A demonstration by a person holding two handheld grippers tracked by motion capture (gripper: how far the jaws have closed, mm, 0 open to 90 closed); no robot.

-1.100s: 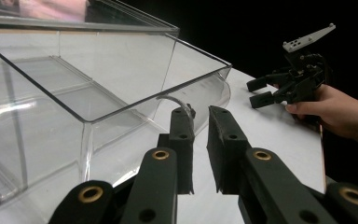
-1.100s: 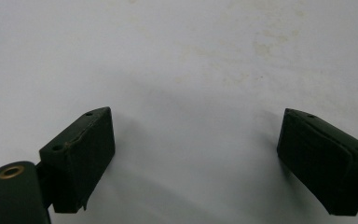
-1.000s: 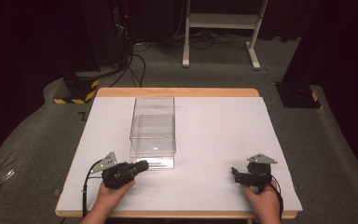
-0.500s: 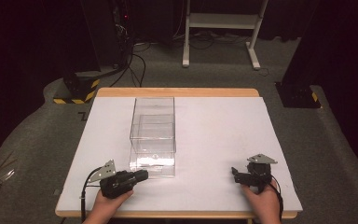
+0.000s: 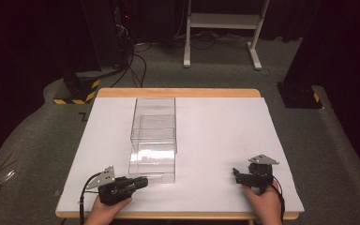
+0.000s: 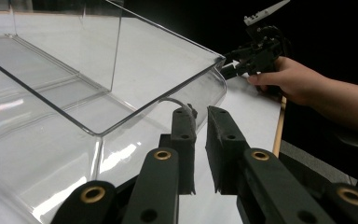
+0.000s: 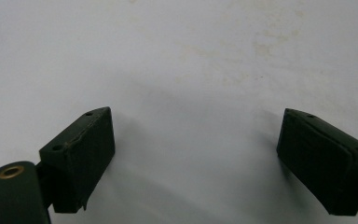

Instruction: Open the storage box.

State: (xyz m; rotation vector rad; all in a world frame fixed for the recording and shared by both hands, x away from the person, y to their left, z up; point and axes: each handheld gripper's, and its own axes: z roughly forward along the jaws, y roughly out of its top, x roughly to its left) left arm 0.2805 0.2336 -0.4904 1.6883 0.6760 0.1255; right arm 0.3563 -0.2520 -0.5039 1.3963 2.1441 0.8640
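Clear plastic, a long open-topped box (image 5: 153,136) lengthwise on the white table (image 5: 215,126), left of the table's middle, reaching from near the far edge toward the near one. Inside the box, a transparent divider partway along.

Just off the box's near left corner, apart from it: left gripper (image 5: 143,182), lying low on the table in a hand (image 5: 104,212), pointing right along the box's near end. Jaws nearly together, a narrow slit between the pads, nothing in it. From the left gripper view (image 6: 199,140), the box's rounded corner (image 6: 121,93) close in front and to the left.

Well right of the box, near the table's front edge: right gripper (image 5: 236,174), held in the other hand (image 5: 263,204), pointing left toward the box. Jaws spread wide in the right gripper view (image 7: 193,144), bare white tabletop (image 7: 191,70) between them, nothing gripped.
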